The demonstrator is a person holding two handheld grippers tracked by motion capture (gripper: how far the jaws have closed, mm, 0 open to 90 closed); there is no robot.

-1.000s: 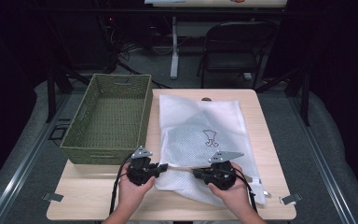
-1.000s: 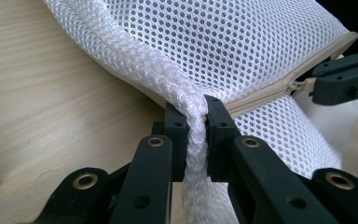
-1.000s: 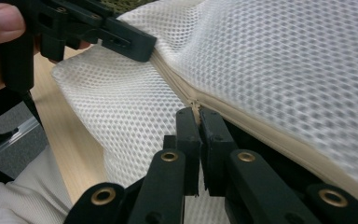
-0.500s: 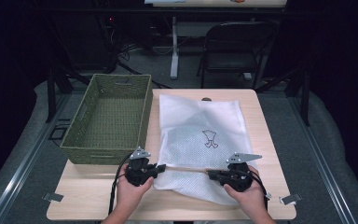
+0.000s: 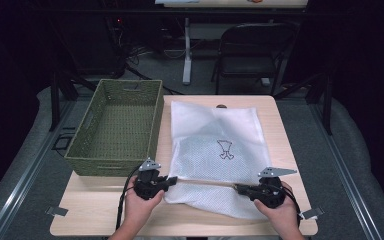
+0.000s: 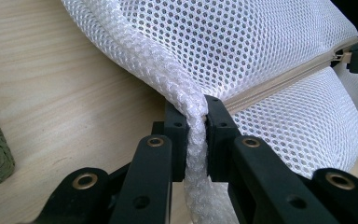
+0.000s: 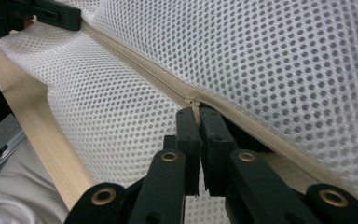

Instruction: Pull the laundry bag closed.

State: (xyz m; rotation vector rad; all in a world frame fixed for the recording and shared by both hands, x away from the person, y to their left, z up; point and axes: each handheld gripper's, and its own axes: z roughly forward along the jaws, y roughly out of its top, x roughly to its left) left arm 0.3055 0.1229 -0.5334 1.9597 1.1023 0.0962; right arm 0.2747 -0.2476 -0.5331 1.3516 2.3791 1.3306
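Note:
A white mesh bag (image 5: pixel 215 150) lies flat on the wooden table (image 5: pixel 95 210), with a beige zipper (image 5: pixel 205 183) running along its near edge. My left gripper (image 5: pixel 172 180) is shut on the bag's bunched left corner (image 6: pixel 186 100), and its jaws (image 6: pixel 196 126) pinch the mesh. My right gripper (image 5: pixel 237 188) is shut on the zipper pull (image 7: pixel 196 106), out toward the right end of the zipper (image 7: pixel 135 60). The left gripper (image 7: pixel 51 14) shows far off at the other end of the zipper. A small dark print (image 5: pixel 225 149) shows through the mesh.
A green woven basket (image 5: pixel 110 167) stands on the table's left half, just beyond my left hand. A dark folding chair (image 5: pixel 255 50) stands behind the table. Bare wood lies in front of the bag and along the right edge (image 5: pixel 285 130).
My right gripper has slid to the right along the zipper line with the pull in its jaws. The left gripper has kept its hold on the bag's corner in place.

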